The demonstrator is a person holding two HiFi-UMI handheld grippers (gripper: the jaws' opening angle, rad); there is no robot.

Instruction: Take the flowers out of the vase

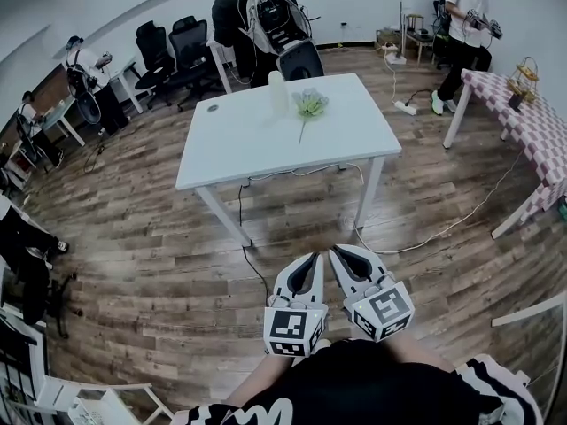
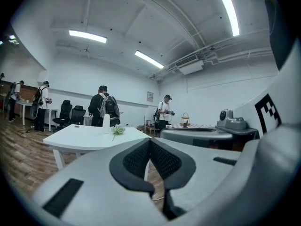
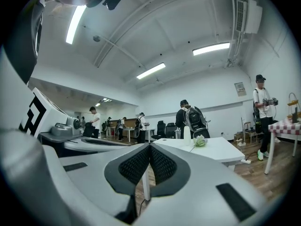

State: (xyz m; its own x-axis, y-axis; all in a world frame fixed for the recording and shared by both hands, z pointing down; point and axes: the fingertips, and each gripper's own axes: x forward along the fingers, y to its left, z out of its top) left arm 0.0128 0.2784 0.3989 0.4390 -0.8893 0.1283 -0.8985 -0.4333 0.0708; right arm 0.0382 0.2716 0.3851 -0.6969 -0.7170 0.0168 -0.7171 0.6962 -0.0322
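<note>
A pale green flower [image 1: 310,104] lies on the white table [image 1: 266,144], its stem pointing toward me, just right of a white vase [image 1: 277,91] that stands upright near the far edge. Both grippers hang side by side close to my body, well short of the table. My left gripper [image 1: 312,258] is shut with nothing in it, and my right gripper [image 1: 337,253] is shut and empty too. The left gripper view shows the flower [image 2: 117,131] beside the vase [image 2: 106,120]. In the right gripper view the flower [image 3: 200,141] lies next to the vase [image 3: 186,135].
Wooden floor lies between me and the table, with a cable [image 1: 443,228] trailing across it. A person with a backpack [image 1: 266,16] stands behind the table by office chairs [image 1: 173,47]. A checked-cloth table [image 1: 532,131] stands at the right, another person [image 1: 465,25] near it.
</note>
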